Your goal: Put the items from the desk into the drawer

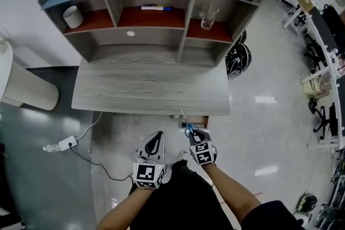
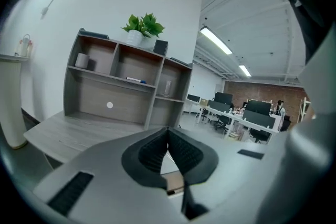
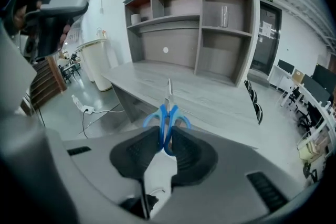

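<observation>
While right tongs (image 3: 167, 137) grip their handles, scissors (image 3: 168, 110) point blades-first toward desk (image 3: 220, 99).

The person's two bare forearms reach up from the bottom of the head view, the left forearm (image 1: 117, 211) and the right forearm (image 1: 236, 197) angling in toward each other. The left gripper (image 1: 157, 136) points forward, its jaws pressed together at the tips with nothing between them. The right gripper (image 1: 193, 135) sits just beside it and slightly farther forward, its jaws clamped on the blue handles of a pair of scissors (image 3: 167, 113), whose blades point ahead.
</observation>
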Action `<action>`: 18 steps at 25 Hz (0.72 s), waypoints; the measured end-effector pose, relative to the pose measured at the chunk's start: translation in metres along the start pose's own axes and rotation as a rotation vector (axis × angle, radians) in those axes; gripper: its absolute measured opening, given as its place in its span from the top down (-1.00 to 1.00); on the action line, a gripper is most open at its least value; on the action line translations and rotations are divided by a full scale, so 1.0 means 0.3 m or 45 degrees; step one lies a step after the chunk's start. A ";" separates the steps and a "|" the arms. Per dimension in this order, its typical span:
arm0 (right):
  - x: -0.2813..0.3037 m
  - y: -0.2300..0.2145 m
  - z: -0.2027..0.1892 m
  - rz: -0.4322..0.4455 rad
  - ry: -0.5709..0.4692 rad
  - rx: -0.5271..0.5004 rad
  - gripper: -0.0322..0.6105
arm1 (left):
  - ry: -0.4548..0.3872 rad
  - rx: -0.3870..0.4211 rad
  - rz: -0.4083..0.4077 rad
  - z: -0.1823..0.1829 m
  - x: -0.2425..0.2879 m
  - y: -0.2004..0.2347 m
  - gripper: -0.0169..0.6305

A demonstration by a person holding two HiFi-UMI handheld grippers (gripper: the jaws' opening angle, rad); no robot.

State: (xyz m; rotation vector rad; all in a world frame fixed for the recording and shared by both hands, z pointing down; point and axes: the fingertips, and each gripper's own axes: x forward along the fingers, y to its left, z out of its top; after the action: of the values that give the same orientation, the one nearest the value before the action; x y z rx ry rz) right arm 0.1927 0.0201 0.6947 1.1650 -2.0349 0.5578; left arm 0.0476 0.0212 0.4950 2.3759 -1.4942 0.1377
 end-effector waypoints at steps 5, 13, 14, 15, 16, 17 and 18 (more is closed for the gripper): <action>0.006 -0.101 -0.096 0.086 0.044 -0.138 0.62 | 0.035 -0.059 0.117 -0.094 0.038 -0.092 0.91; 0.048 -0.186 -0.258 0.132 0.147 -0.266 0.62 | 0.060 -0.103 0.199 -0.182 0.064 -0.154 0.91; 0.060 -0.189 -0.273 0.137 0.157 -0.277 0.62 | 0.066 -0.092 0.195 -0.187 0.070 -0.154 0.91; 0.074 -0.193 -0.286 0.142 0.167 -0.285 0.62 | 0.072 -0.080 0.191 -0.193 0.079 -0.154 0.91; 0.089 -0.199 -0.298 0.145 0.176 -0.291 0.62 | 0.077 -0.071 0.188 -0.200 0.087 -0.152 0.91; 0.105 -0.204 -0.309 0.148 0.187 -0.294 0.62 | 0.082 -0.065 0.187 -0.206 0.093 -0.149 0.91; 0.122 -0.208 -0.321 0.149 0.198 -0.296 0.62 | 0.086 -0.062 0.189 -0.213 0.096 -0.144 0.91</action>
State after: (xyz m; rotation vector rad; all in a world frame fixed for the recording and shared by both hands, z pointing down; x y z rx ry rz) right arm 0.2699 0.0326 0.7862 0.8443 -1.9822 0.4400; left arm 0.1049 0.0343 0.5527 2.1996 -1.6218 0.2115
